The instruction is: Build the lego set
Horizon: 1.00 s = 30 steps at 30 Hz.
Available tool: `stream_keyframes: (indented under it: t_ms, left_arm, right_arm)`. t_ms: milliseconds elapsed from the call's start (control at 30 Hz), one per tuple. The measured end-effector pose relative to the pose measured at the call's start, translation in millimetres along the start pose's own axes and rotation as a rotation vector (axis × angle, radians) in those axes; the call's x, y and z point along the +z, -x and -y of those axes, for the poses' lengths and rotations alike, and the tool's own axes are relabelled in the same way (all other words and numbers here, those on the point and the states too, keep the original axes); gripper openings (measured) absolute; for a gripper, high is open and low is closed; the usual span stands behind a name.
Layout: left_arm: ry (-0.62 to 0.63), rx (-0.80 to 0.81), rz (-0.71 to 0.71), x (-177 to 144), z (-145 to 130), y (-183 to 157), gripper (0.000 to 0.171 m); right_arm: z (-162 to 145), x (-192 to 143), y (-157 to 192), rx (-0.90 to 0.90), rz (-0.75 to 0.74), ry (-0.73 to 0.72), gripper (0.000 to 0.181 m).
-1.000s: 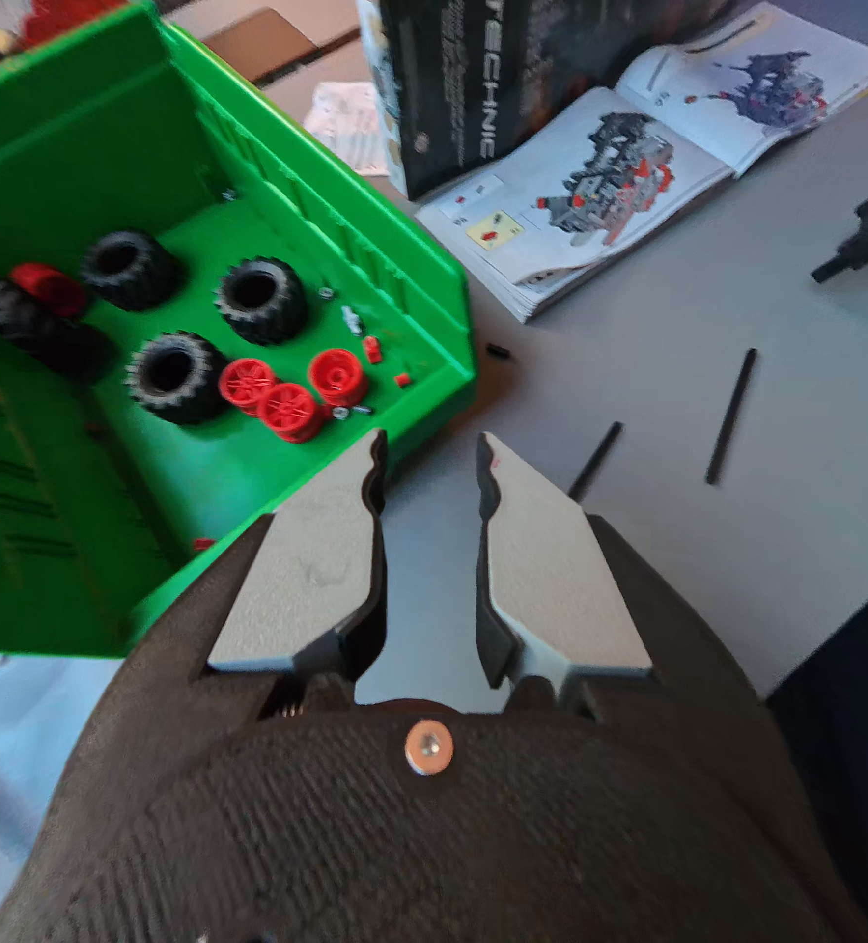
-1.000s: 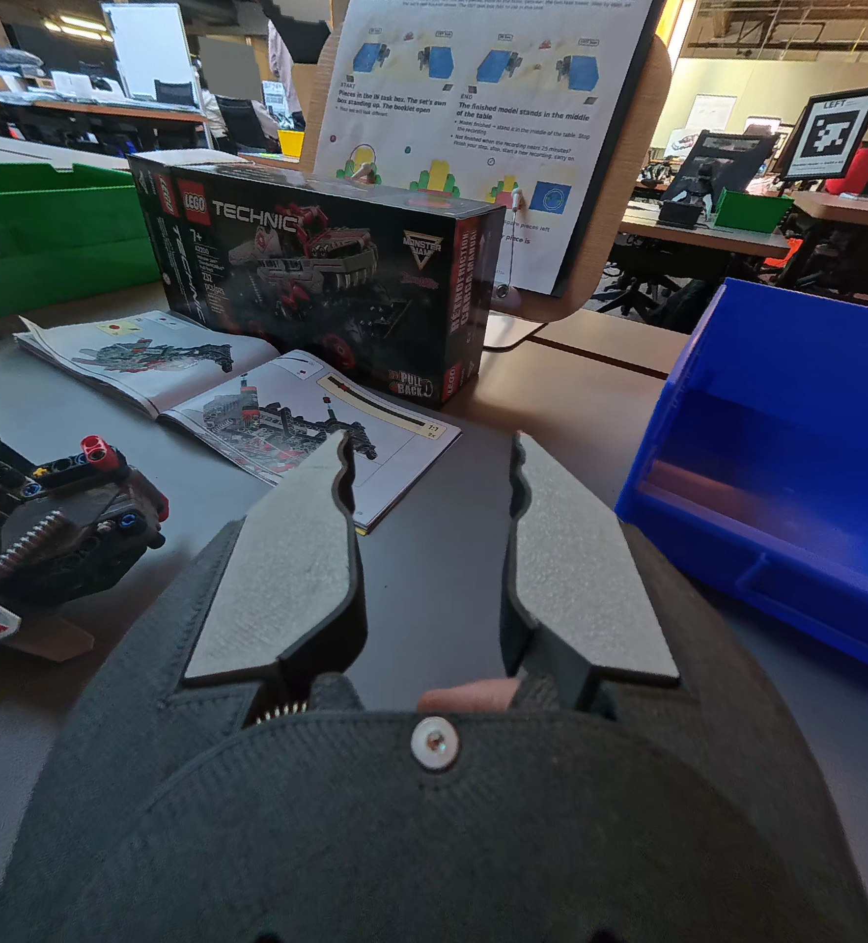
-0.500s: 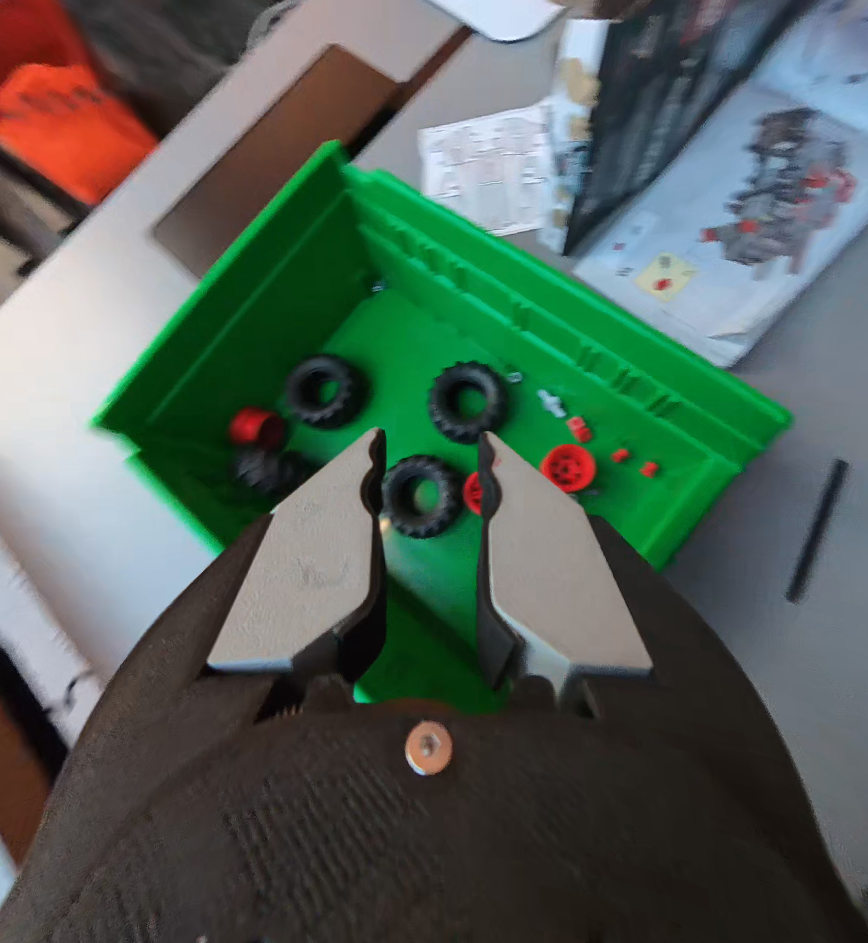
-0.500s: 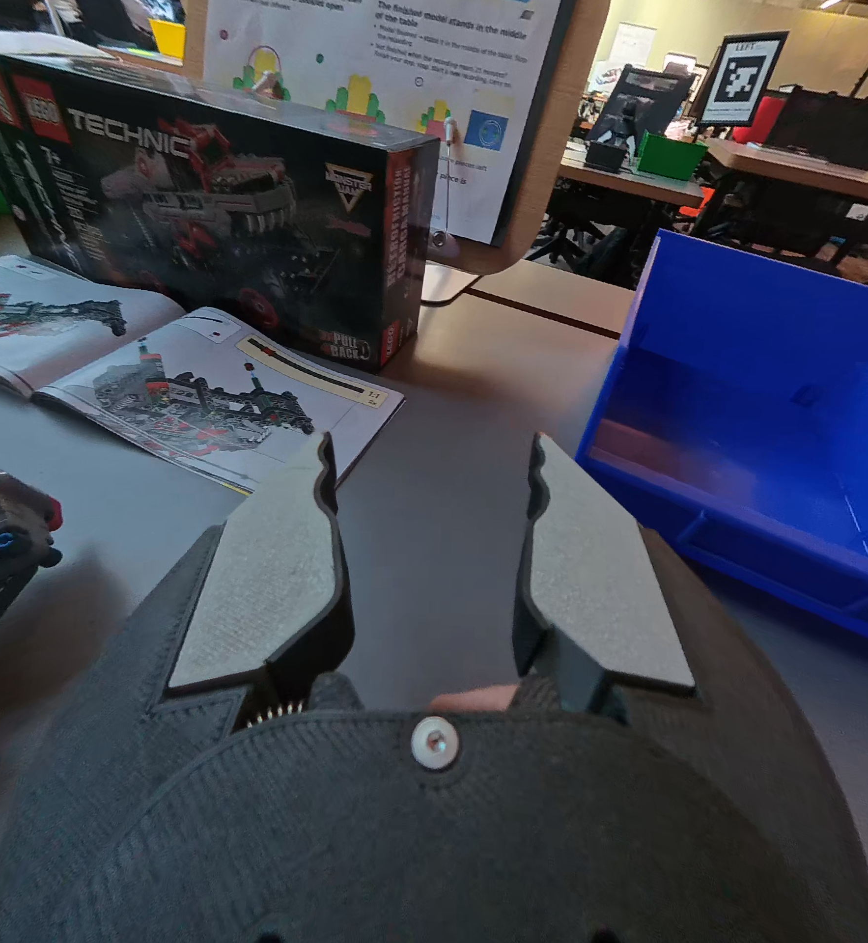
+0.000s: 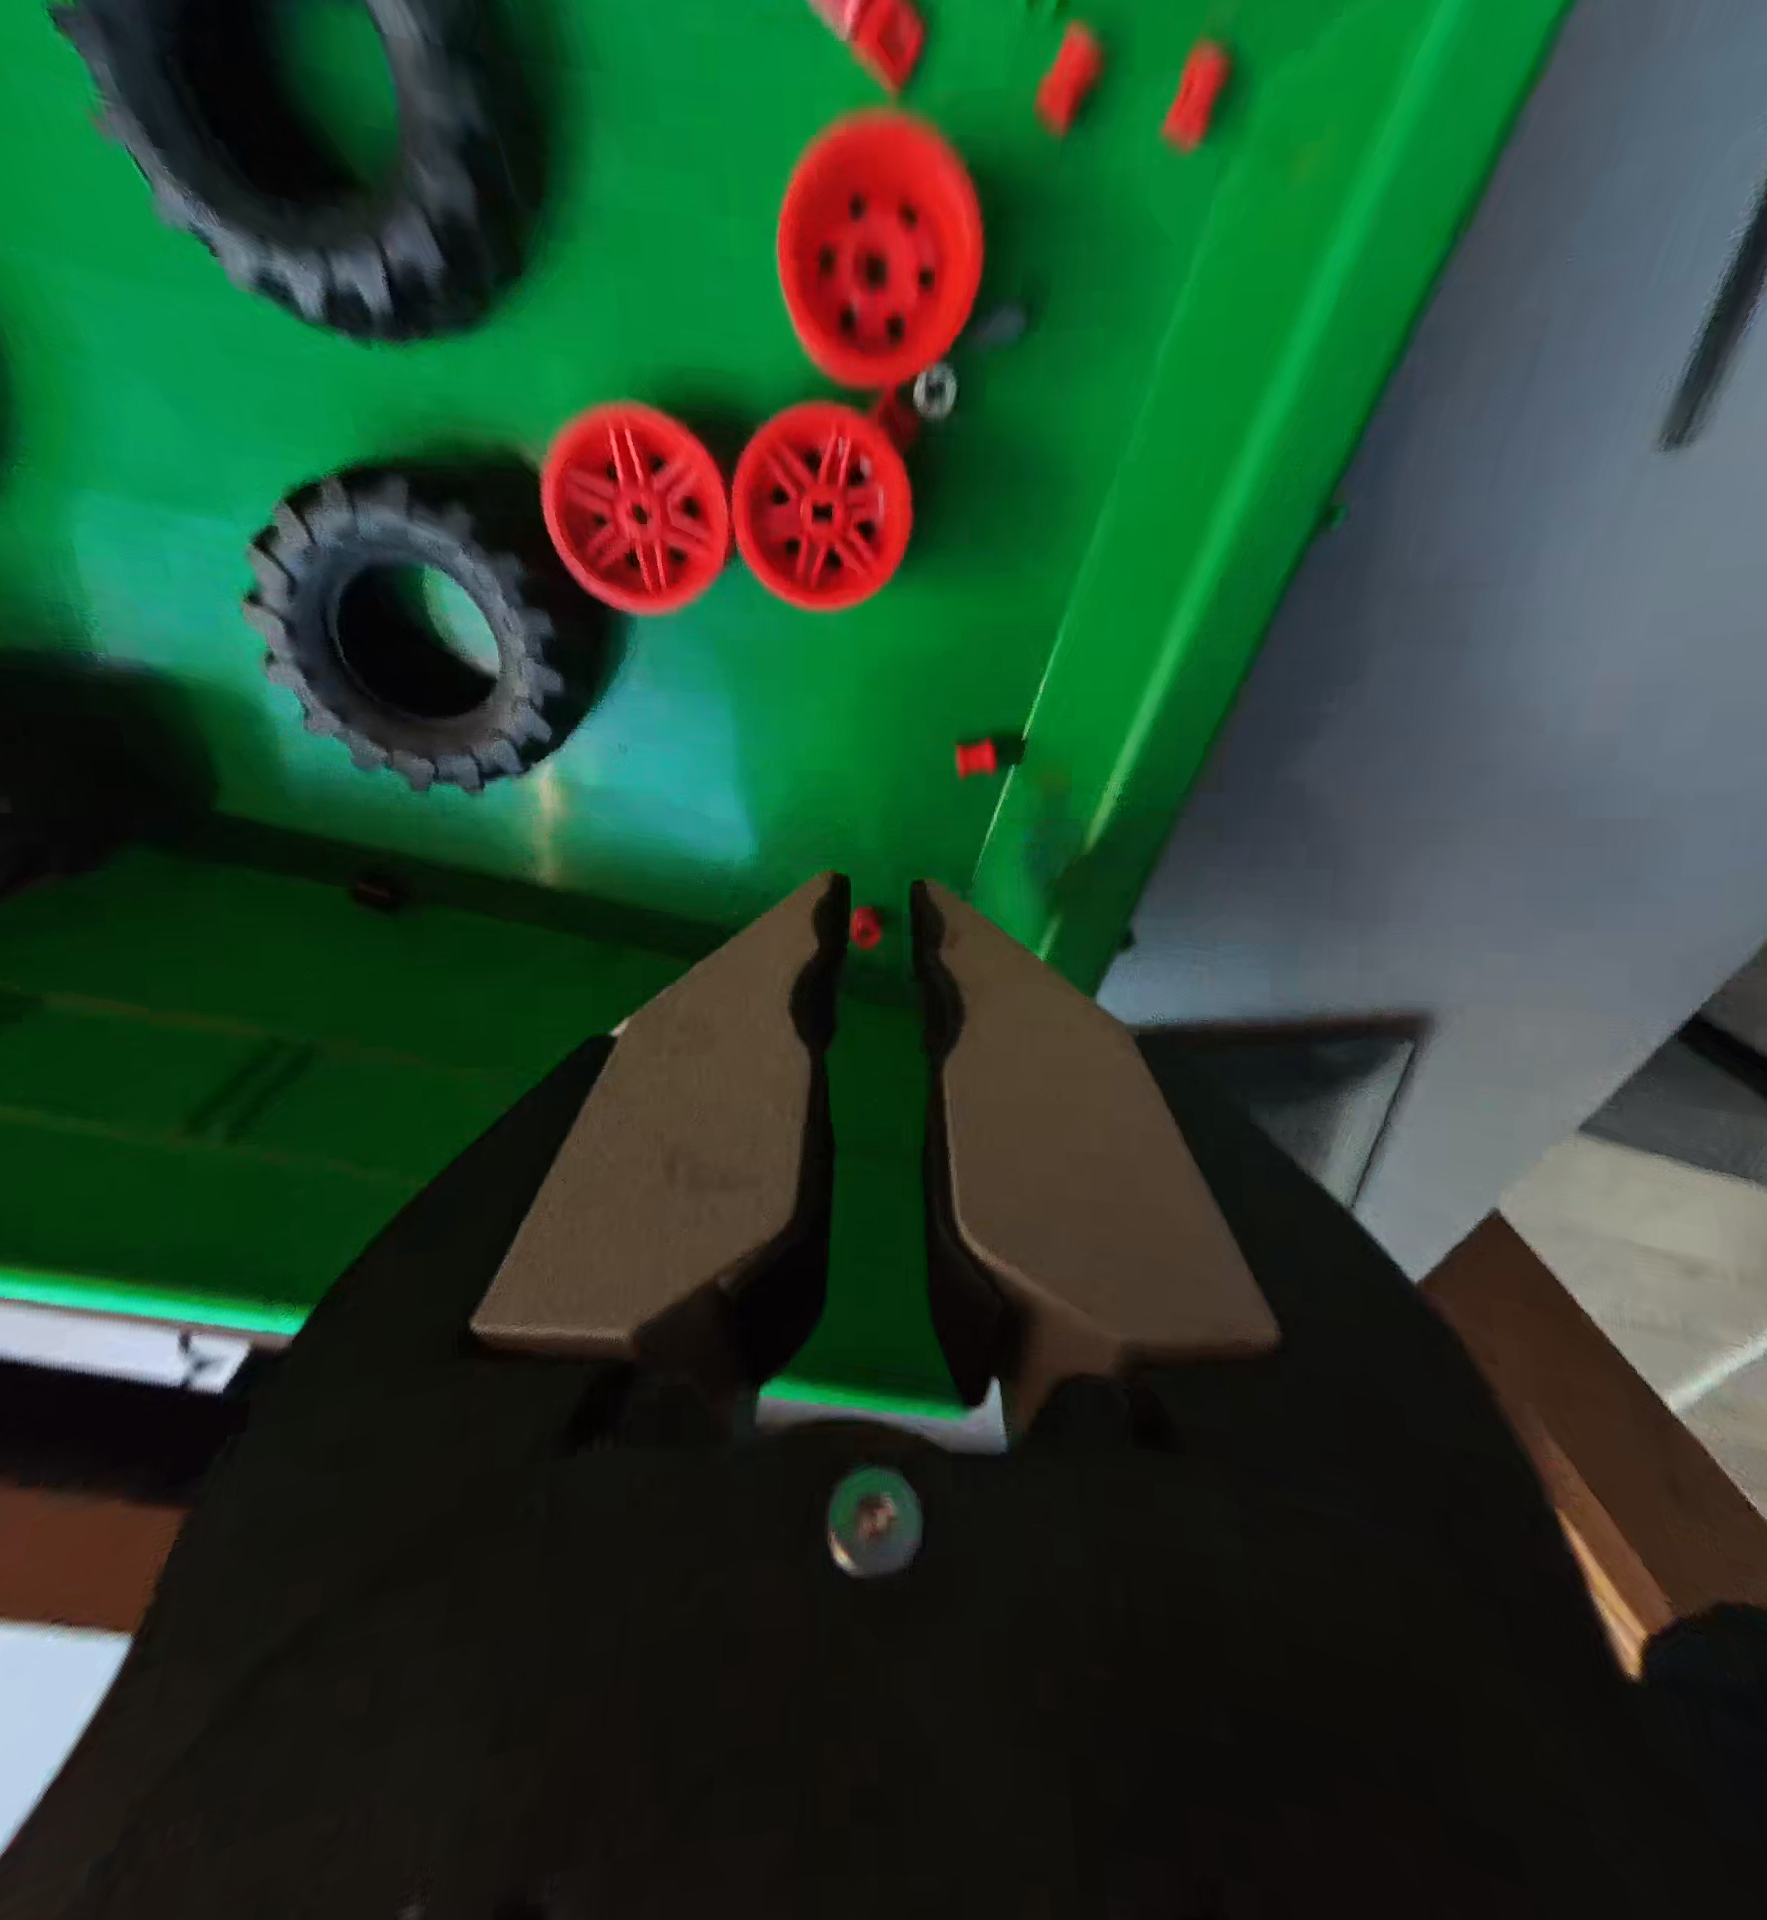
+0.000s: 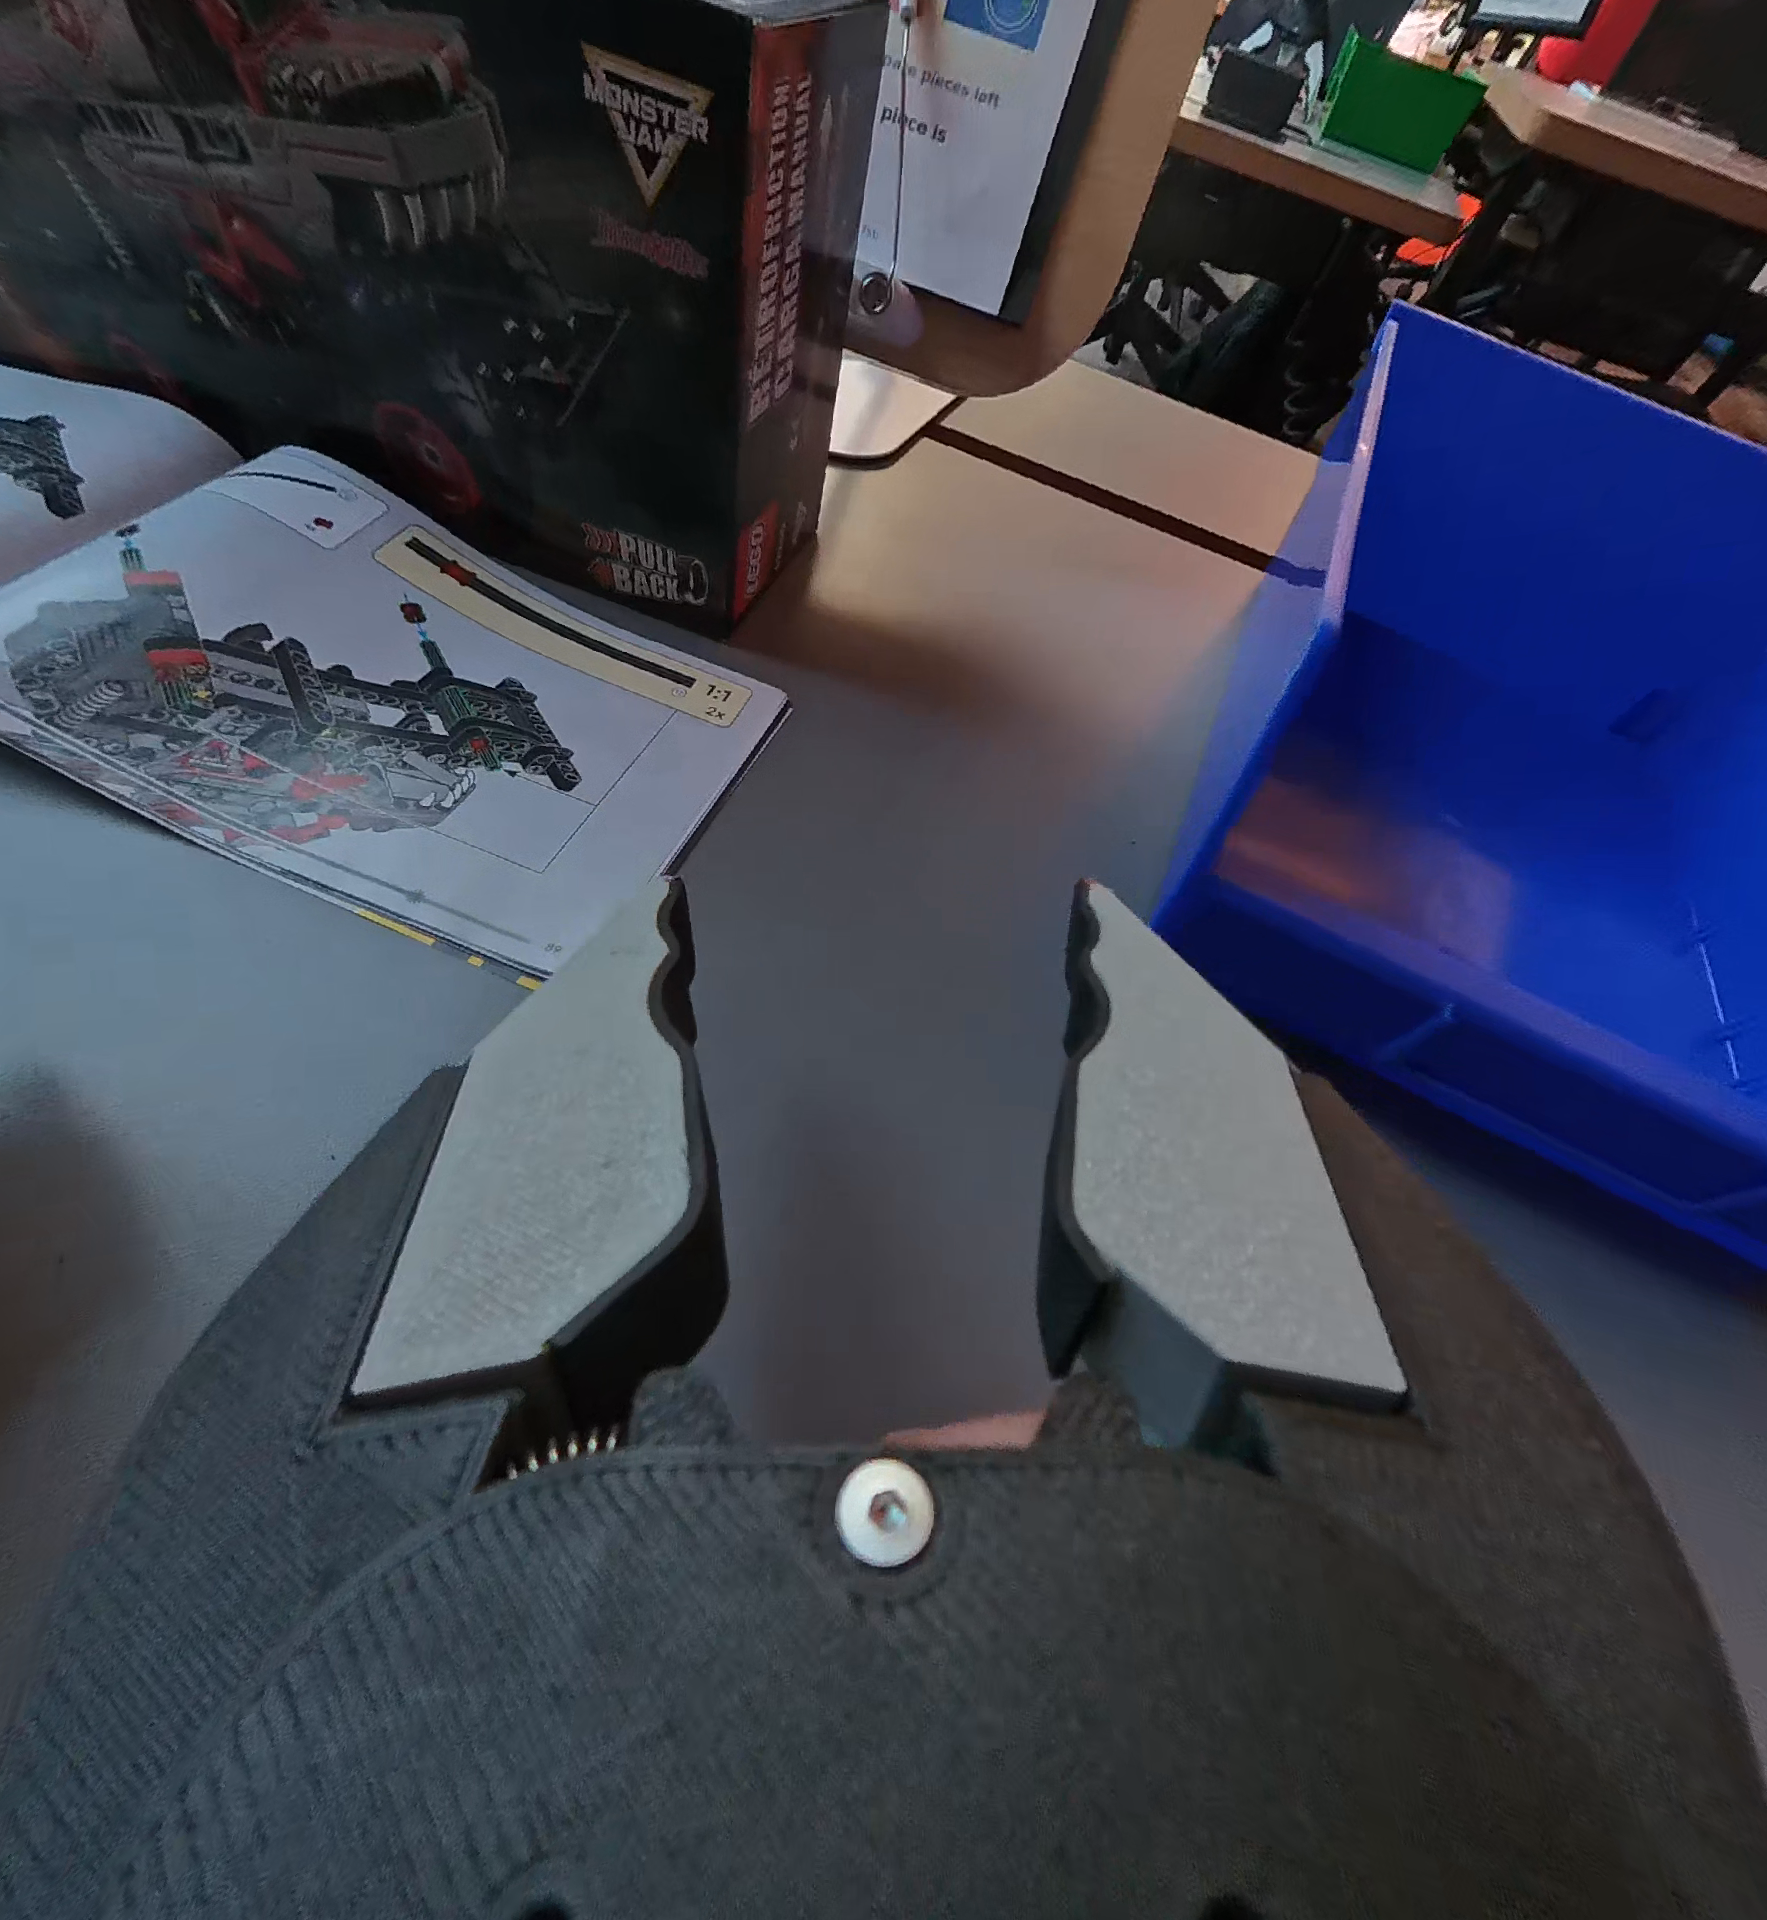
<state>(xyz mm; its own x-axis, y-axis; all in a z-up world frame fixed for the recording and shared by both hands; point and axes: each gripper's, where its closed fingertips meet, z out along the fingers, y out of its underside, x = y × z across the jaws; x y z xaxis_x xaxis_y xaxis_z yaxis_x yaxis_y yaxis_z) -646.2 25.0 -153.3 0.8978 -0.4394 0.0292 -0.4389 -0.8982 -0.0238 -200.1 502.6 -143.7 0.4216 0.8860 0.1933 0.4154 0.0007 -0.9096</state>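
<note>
Two views. Left wrist: green bin (image 5: 1149, 582) held black tyres (image 5: 411, 634), three red wheel hubs (image 5: 822, 506) and small red bits near its right wall. Left gripper (image 5: 879, 902) was down inside the bin, jaws narrowed to a slim gap, a tiny red pin (image 5: 865, 925) sitting right between the tips; contact not clear. Frame was blurred.

Right wrist: right gripper (image 6: 879, 904) hung over bare grey table (image 6: 910, 790), jaws wide, nothing held. Blue bin (image 6: 1544, 935) just to its right, contents not discernible. Open instruction booklet (image 6: 359, 707) ahead-left, the set's box (image 6: 422, 270) behind it.
</note>
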Motion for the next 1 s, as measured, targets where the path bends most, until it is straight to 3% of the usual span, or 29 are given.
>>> stream_keyframes:
  t_ms: [100,300,400,633,1000]
  left_arm:
    - [0.131,-0.006,0.010,11.1,-16.6,-0.9,0.012]
    - [0.205,-0.063,0.002,28.3,-19.8,1.0,0.012]
    - [0.303,-0.052,0.026,35.7,-30.7,2.9,0.010]
    - [0.405,-0.017,0.051,35.5,-39.3,6.4,0.001]
    - [0.133,-0.186,0.022,-3.2,-9.8,22.0,0.000]
  right_arm:
    - [2.4,-1.9,0.9,-0.008,0.000,-0.020,0.067]
    - [6.7,-5.4,2.6,-0.011,0.013,-0.055,0.066]
    - [8.4,-6.7,3.5,-0.014,0.018,-0.069,0.065]
    - [11.7,-9.4,3.3,-0.004,0.027,-0.095,0.064]
    - [18.2,-15.0,5.3,0.005,0.049,-0.149,0.061]
